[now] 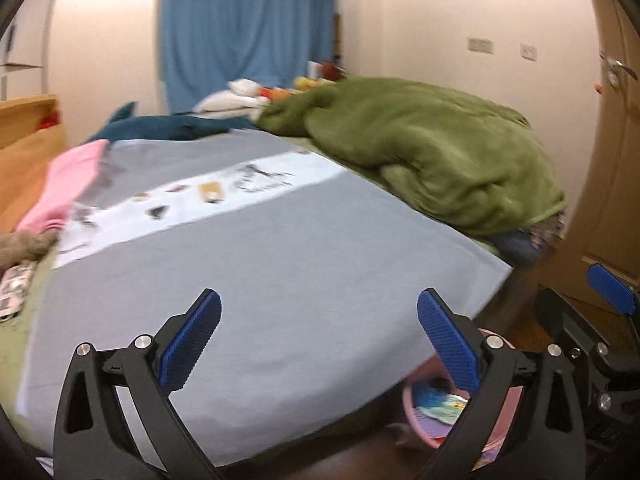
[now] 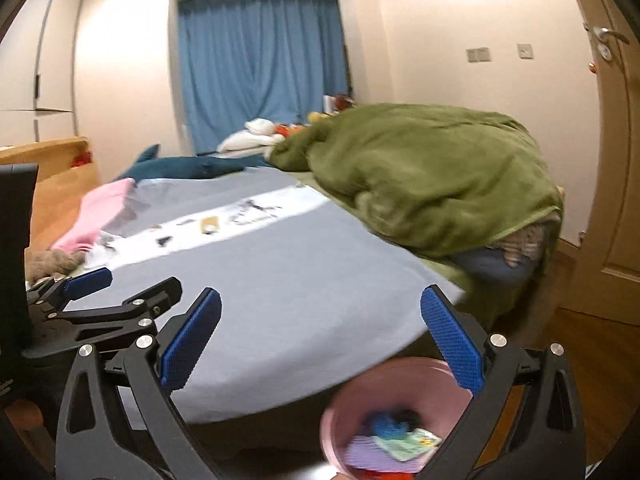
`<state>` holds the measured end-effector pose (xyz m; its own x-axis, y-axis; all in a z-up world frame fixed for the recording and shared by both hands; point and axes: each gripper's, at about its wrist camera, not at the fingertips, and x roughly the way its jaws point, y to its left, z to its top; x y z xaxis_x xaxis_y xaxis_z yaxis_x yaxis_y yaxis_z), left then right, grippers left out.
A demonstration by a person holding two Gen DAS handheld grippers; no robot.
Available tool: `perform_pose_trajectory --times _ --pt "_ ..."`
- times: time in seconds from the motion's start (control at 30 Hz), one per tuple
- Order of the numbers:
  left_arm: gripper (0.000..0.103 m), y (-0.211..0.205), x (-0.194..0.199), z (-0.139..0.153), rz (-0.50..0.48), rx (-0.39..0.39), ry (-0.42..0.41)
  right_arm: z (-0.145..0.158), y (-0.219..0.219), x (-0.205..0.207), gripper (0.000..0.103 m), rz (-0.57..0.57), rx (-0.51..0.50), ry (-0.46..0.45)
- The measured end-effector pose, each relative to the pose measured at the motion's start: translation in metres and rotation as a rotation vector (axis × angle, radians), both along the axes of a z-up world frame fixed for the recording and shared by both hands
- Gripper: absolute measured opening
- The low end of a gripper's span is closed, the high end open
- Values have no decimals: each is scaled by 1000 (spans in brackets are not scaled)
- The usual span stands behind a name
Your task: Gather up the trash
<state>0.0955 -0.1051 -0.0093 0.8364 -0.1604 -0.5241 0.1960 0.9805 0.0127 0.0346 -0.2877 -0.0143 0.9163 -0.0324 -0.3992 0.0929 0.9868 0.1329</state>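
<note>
Both the left hand-held gripper and the right hand-held gripper are wide apart and hold nothing, above the bed, while the pink bin stands upright on the floor with trash inside.

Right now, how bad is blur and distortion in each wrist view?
Left wrist: motion smear across the grey sheet and pink bin; gripper pads sharp. Right wrist: bin contents smeared, green blanket soft. Both: strong fisheye bowing, dark corners.

A bed fills the room ahead. Blue curtains hang beyond it. A wooden door stands right.
</note>
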Motion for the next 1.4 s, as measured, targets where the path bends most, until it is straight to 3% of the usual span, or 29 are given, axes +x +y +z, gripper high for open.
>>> perform_pose_trajectory --times 0.2,0.33,0.57,0.93,1.4 --pt "96 49 -27 15 93 12 24 18 42 -16 98 -9 -9 63" --pt "96 62 -50 16 92 37 82 18 54 -41 98 -1 21 111" --pt "96 70 -93 21 103 87 85 13 68 -78 98 40 4 185" --pt "96 83 -122 31 137 41 80 37 78 -108 98 82 -44 102" --pt "96 80 -129 33 148 62 66 35 79 -107 98 99 -36 129"
